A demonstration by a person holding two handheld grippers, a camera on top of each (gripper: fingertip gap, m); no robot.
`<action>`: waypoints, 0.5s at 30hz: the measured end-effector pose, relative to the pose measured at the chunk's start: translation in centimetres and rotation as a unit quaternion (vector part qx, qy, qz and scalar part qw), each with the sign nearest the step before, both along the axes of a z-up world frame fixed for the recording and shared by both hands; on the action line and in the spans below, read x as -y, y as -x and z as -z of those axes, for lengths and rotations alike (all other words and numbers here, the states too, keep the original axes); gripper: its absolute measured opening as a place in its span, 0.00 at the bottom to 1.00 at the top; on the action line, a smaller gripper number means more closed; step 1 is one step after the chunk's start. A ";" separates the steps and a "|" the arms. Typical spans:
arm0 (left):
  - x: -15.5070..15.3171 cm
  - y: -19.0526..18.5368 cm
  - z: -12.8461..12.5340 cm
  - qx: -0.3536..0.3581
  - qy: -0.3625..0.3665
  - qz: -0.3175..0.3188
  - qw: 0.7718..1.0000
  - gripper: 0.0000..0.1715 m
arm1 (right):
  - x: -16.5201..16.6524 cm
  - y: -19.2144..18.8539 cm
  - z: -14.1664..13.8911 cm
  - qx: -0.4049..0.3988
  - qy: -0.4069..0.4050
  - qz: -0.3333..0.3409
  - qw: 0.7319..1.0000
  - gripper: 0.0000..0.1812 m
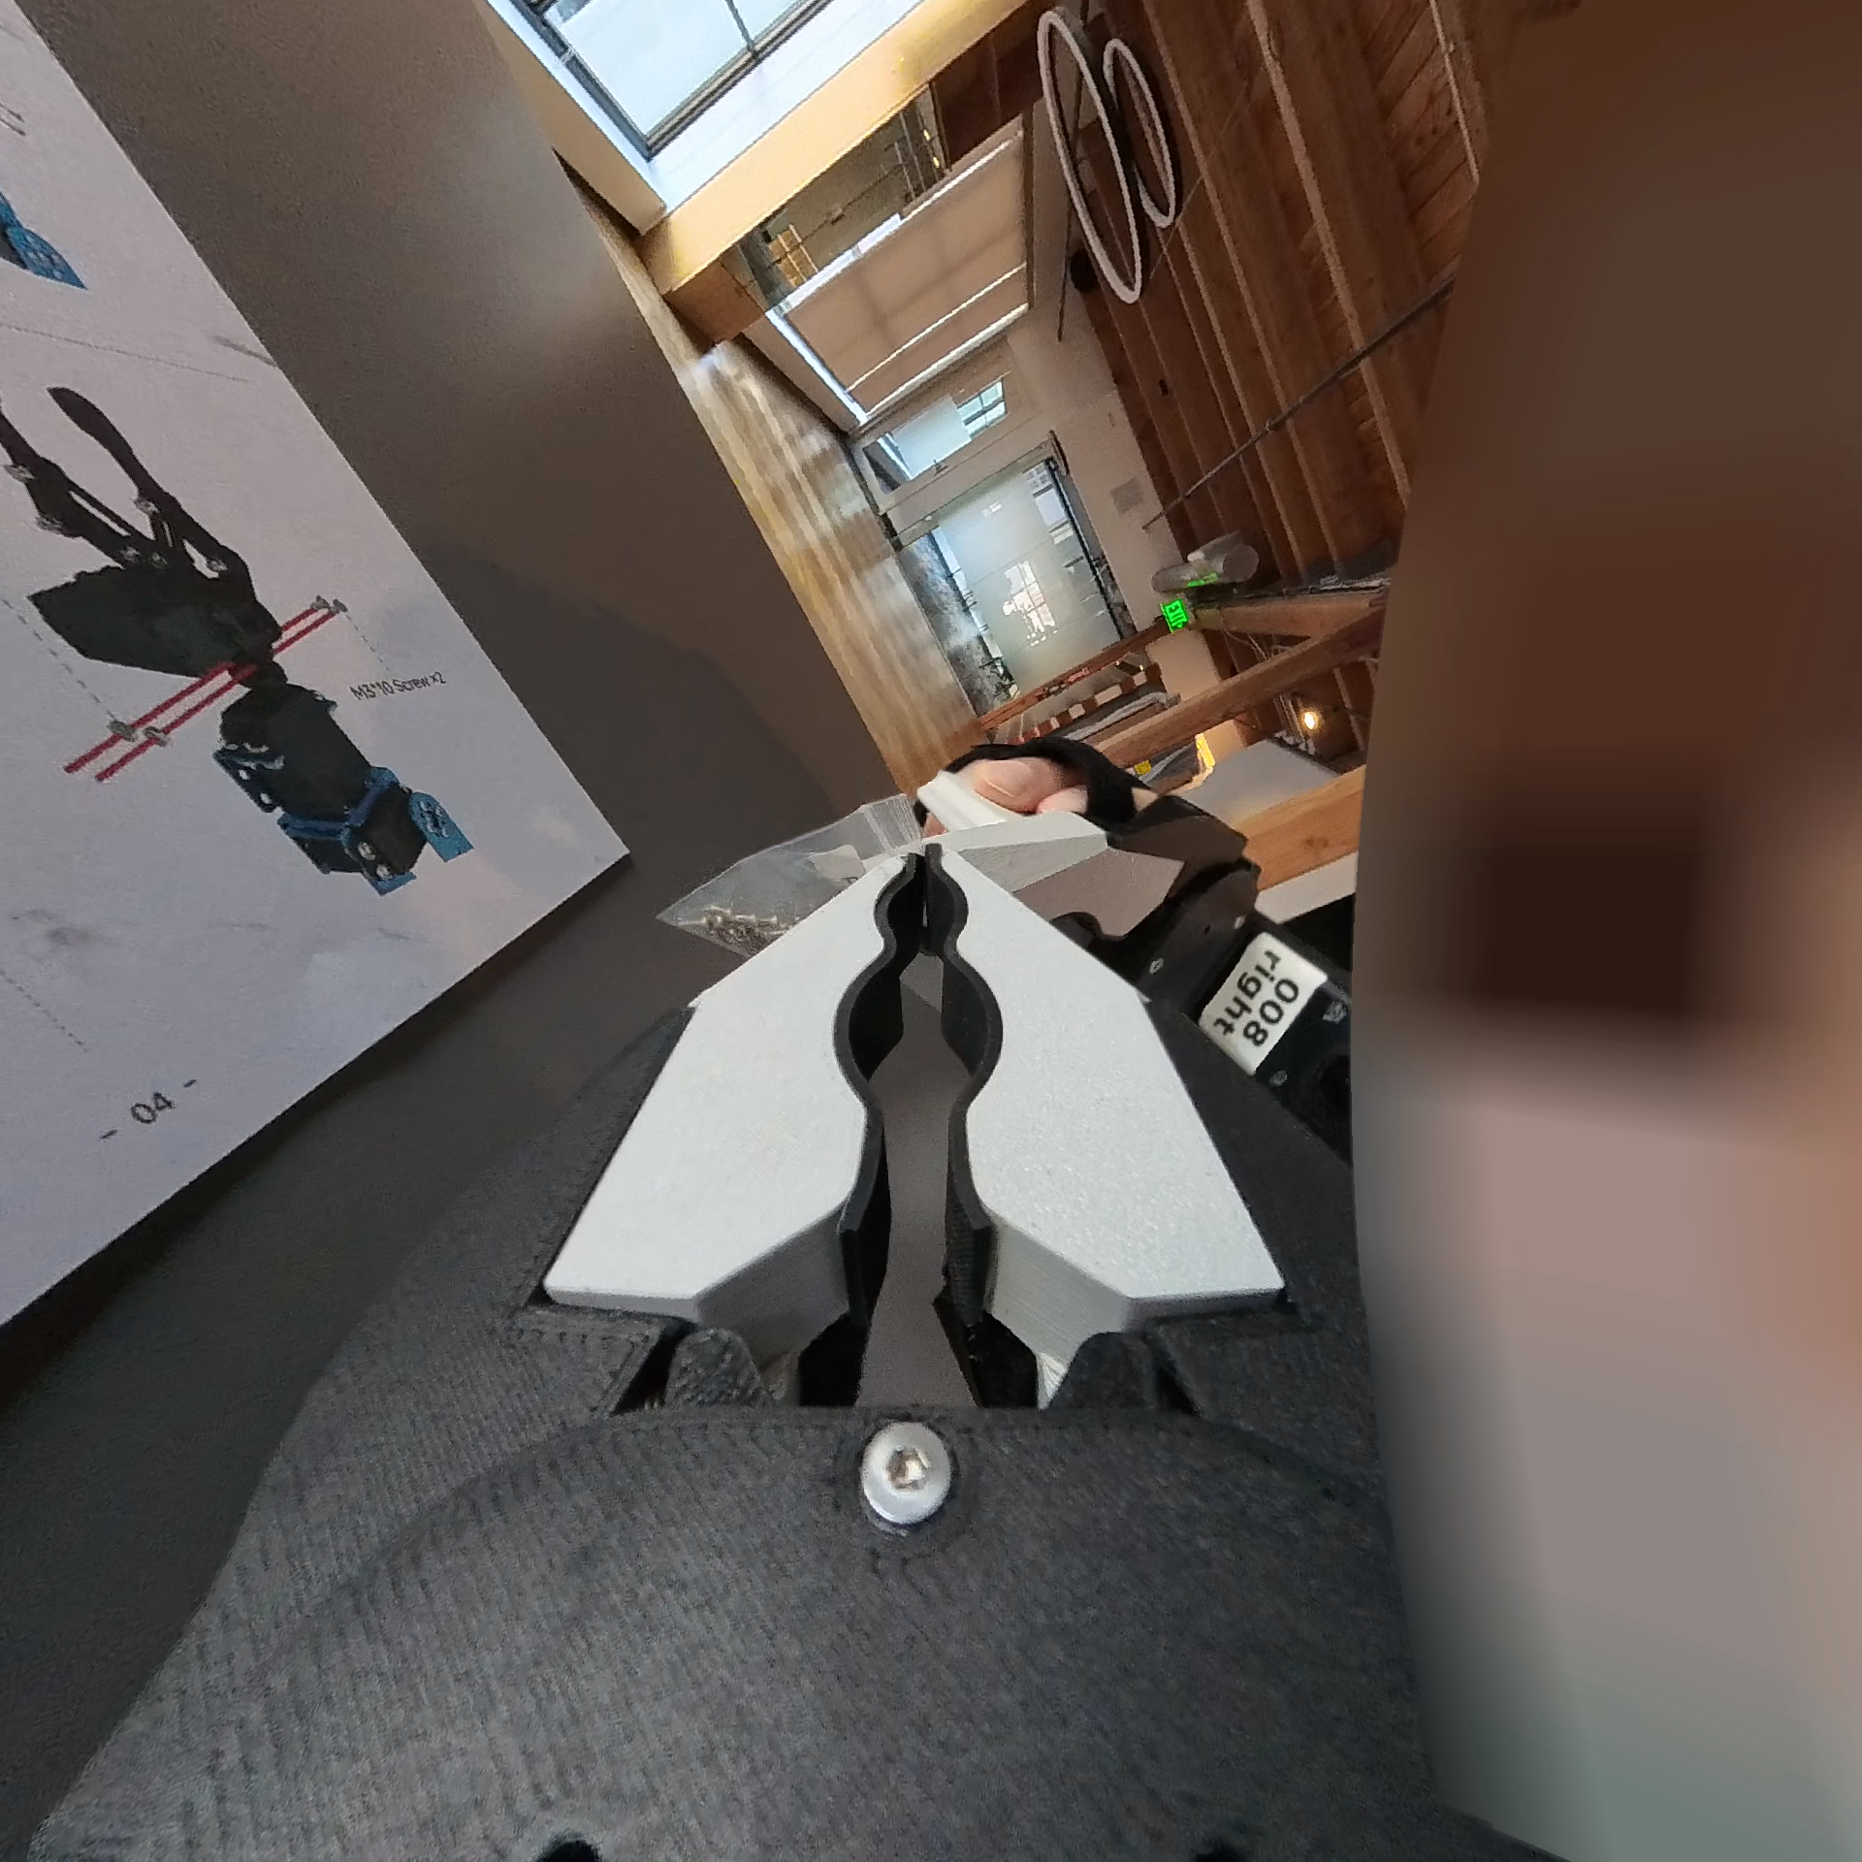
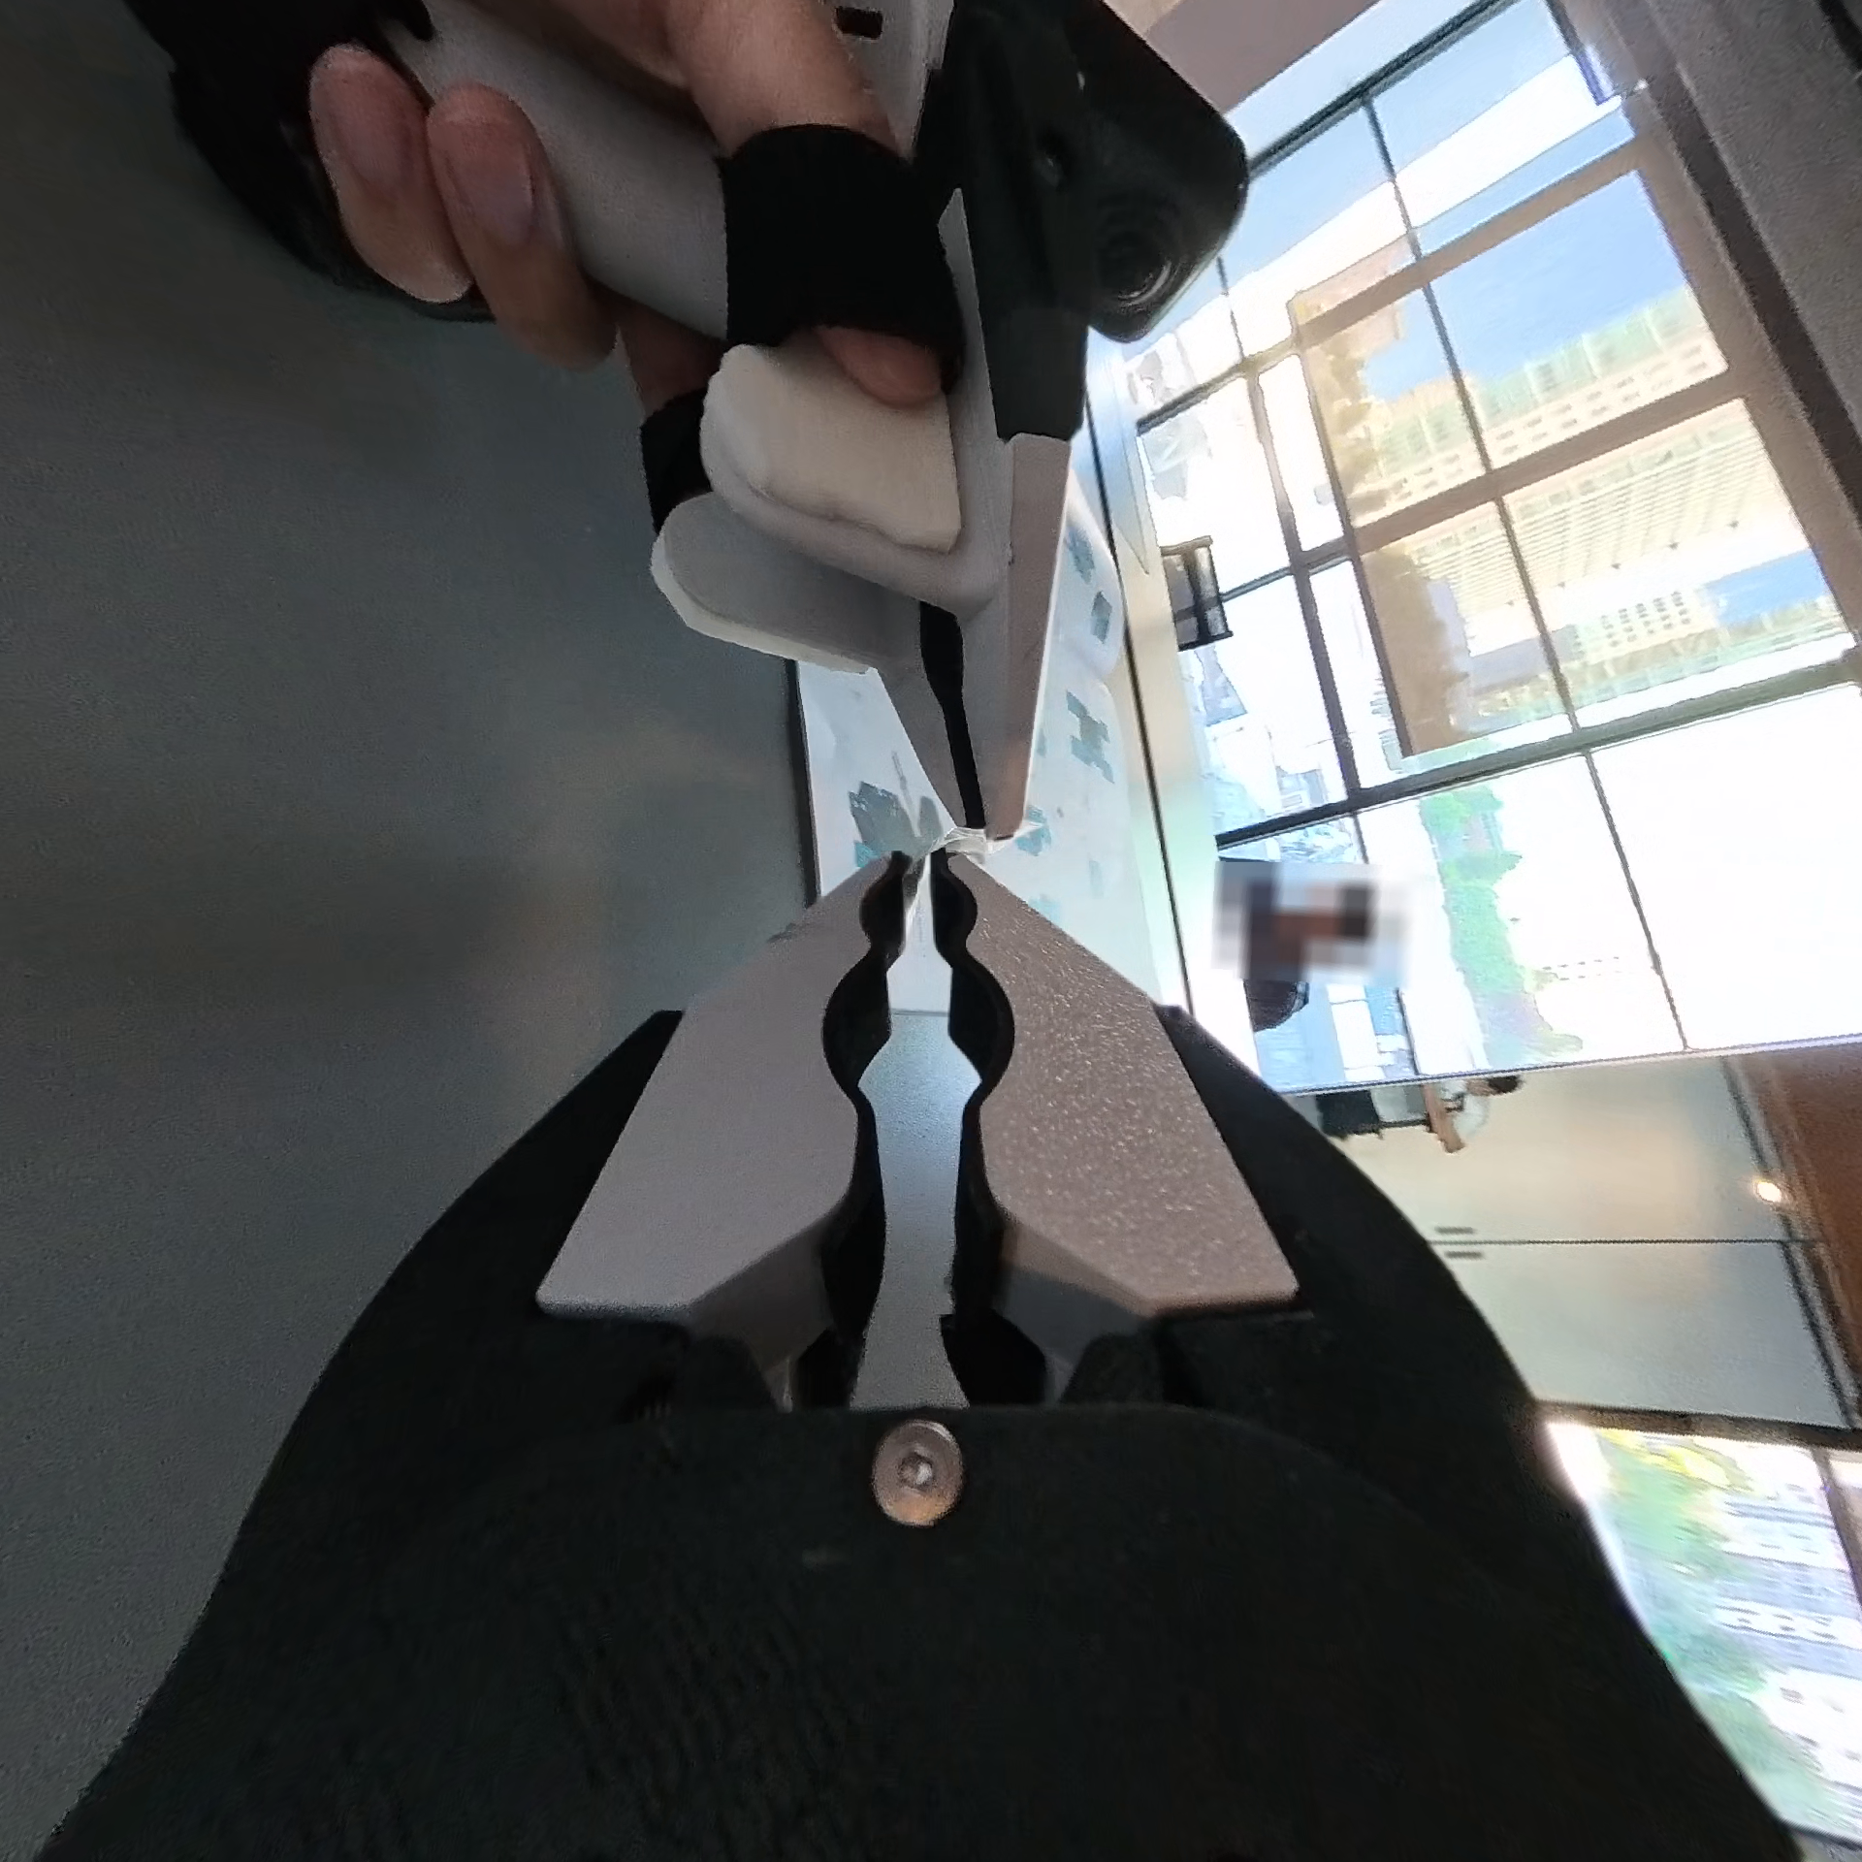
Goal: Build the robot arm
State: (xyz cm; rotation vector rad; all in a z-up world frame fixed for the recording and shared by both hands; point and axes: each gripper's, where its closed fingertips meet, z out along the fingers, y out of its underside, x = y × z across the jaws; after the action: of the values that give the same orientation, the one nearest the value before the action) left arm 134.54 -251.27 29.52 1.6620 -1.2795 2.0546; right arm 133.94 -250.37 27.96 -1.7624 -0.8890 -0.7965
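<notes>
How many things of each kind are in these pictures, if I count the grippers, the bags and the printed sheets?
Grippers: 2 (left gripper, right gripper), jaws of both shut on the bag
Clear bag of screws: 1
Printed sheet: 1
Total: 4

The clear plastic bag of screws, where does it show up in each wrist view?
Left wrist view: the clear plastic bag lies just past the shut left gripper, screws bunched at its lower left.
Right wrist view: only a thin clear edge shows, pinched in the right gripper.
Shared landmark: the white instruction sheet.
</notes>
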 end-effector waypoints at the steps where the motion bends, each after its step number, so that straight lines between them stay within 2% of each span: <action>1: 0.0 0.0 0.1 0.000 -0.005 0.000 1.000 0.00 | 0.0 0.1 0.2 -0.015 0.006 -0.004 1.000 0.02; 5: -0.2 -0.1 0.4 -0.004 -0.014 0.003 1.000 0.00 | 0.3 0.5 1.3 -0.136 0.056 -0.030 0.989 0.12; 8: 0.0 -0.1 0.6 -0.006 -0.020 0.006 1.000 0.00 | 0.9 1.0 1.3 -0.315 0.098 -0.056 0.942 0.15; 10: 0.1 -0.1 0.7 -0.002 -0.032 0.005 0.999 0.00 | 1.2 0.6 0.4 -0.454 0.111 -0.059 0.882 0.16; 12: 0.2 -0.1 0.7 0.001 -0.049 0.005 0.999 0.00 | 1.2 -0.3 -1.0 -0.588 0.109 -0.049 0.800 0.17; 14: 0.2 -0.2 0.8 0.005 -0.064 0.003 0.998 0.00 | 1.4 -0.9 -1.9 -0.683 0.111 -0.047 0.721 0.12; 15: 0.3 -0.2 0.9 0.006 -0.070 0.002 0.998 0.00 | 1.4 -1.1 -2.0 -0.710 0.115 -0.041 0.694 0.12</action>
State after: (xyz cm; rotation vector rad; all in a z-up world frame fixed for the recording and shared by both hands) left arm 134.73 -251.53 28.66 1.7047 -1.4604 2.0178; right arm 135.05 -251.81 29.93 -1.8547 0.0563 0.8337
